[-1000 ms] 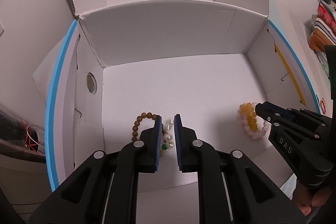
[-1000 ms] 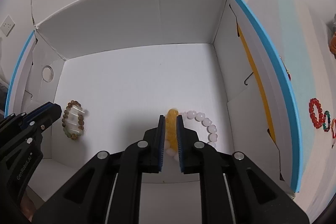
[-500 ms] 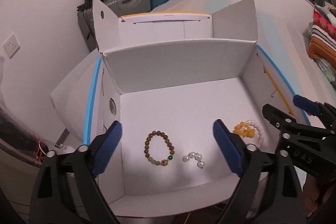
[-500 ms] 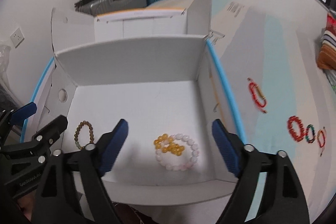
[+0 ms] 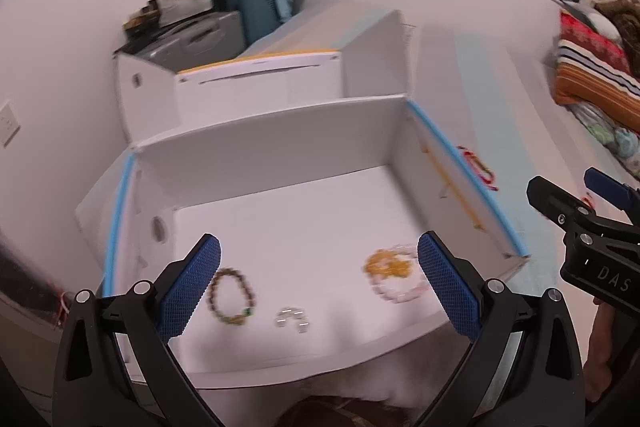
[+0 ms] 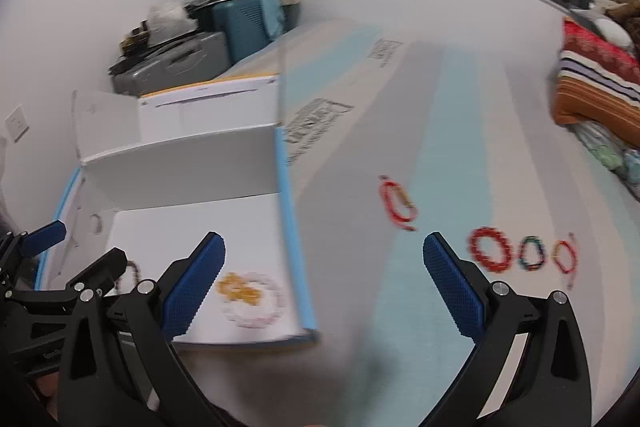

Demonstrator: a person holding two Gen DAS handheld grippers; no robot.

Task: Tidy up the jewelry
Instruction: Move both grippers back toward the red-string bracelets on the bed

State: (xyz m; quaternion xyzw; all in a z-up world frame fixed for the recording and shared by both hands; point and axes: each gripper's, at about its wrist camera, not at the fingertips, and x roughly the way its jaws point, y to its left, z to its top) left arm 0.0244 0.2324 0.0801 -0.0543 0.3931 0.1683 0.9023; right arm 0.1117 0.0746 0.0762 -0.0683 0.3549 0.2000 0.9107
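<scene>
An open white cardboard box [image 5: 280, 143] holds a brown bead bracelet [image 5: 231, 295], a small pearl piece [image 5: 292, 319], and an amber bracelet [image 5: 388, 264] lying on a pale pink one [image 5: 400, 293]. My left gripper [image 5: 320, 283] is open and empty, raised above the box's near side. My right gripper [image 6: 324, 283] is open and empty, above the box's right wall and the surface beside it. On that surface lie a red bracelet [image 6: 397, 203], a thick red one [image 6: 491, 249], a dark multicolour one [image 6: 532, 253] and a thin red one [image 6: 565, 256].
The box's blue-edged right wall [image 6: 294, 227] stands between the box floor and the loose bracelets. Suitcases [image 5: 240, 7] and a second white box [image 5: 260, 79] are behind. Folded blankets [image 6: 596, 83] lie at far right.
Both grippers opened, releasing the pearl piece and the amber bracelet in the box, then rose and pulled back. The right gripper swung right toward the loose bracelets.
</scene>
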